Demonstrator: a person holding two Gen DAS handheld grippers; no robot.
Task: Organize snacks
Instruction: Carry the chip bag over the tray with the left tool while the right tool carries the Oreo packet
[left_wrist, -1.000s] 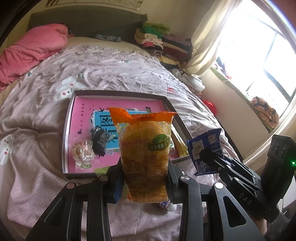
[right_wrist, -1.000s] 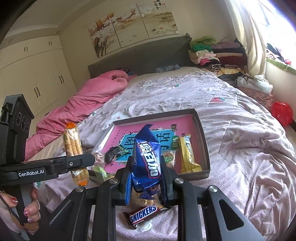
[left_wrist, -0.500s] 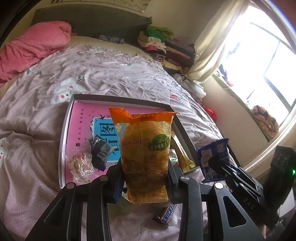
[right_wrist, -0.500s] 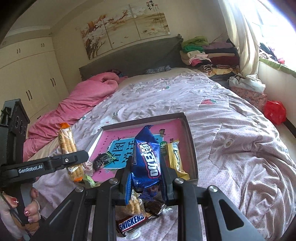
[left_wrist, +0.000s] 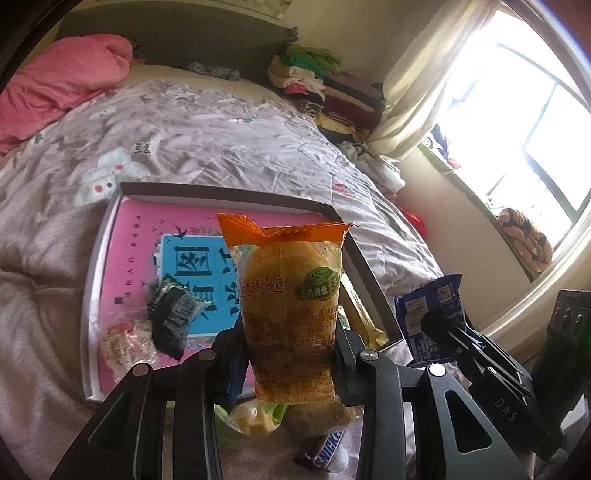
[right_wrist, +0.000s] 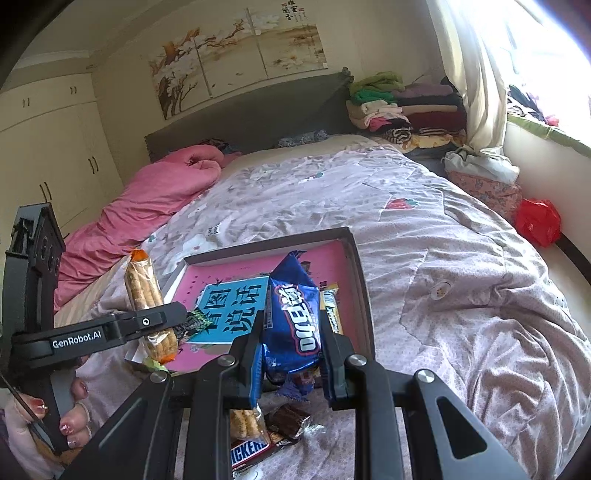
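We hold an orange-topped clear packet of golden cake (left_wrist: 290, 317) clamped upright in our left gripper (left_wrist: 290, 358), at centre frame over the near edge of the shallow grey box with a pink printed floor (left_wrist: 229, 194). Our right gripper (right_wrist: 291, 354) pinches a blue foil Oreo pack (right_wrist: 291, 325) just short of that box. We judge this the carrying step; next, each packet needs lowering onto bare pink floor and releasing. A Snickers bar (left_wrist: 321, 452) waits on the quilt (left_wrist: 221, 140) below.
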